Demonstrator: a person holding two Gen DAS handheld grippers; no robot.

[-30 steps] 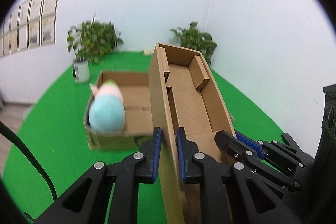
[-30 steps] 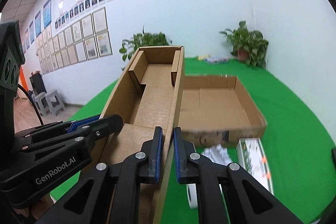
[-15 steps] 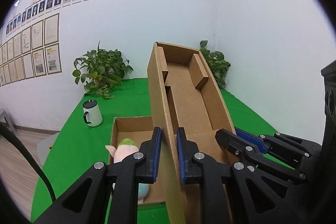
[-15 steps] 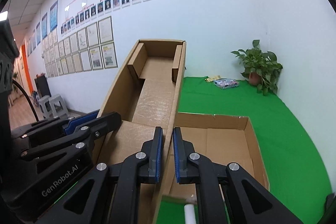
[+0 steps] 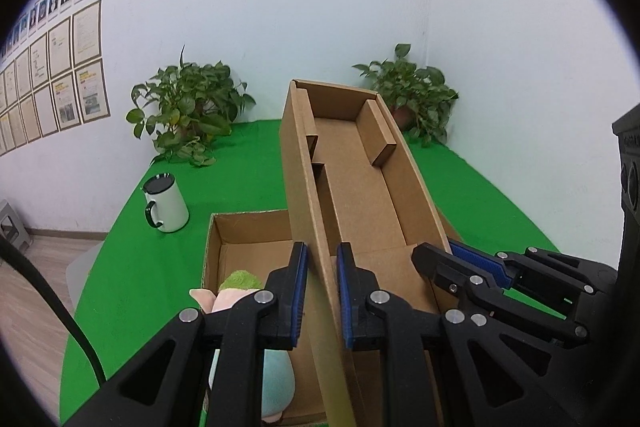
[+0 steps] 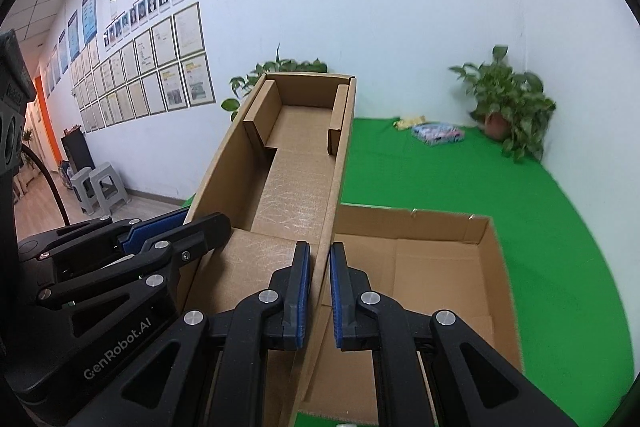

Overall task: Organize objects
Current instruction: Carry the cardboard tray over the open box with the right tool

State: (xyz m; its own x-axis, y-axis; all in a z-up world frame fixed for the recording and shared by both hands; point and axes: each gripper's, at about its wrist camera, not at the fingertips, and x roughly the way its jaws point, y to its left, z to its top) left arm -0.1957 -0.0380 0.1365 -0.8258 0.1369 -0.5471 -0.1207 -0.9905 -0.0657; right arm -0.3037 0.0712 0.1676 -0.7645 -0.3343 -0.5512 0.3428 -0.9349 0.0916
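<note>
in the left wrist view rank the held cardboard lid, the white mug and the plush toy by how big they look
1. Held cardboard lid, by far the largest, though it is nearest the camera.
2. and 3. Plush toy and white mug: unsure, since the left tongs hide much of the toy.

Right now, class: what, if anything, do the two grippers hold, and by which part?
Both hold the cardboard lid: the left gripper clamps its left side wall, the right gripper its right side wall, near the camera end.
</note>
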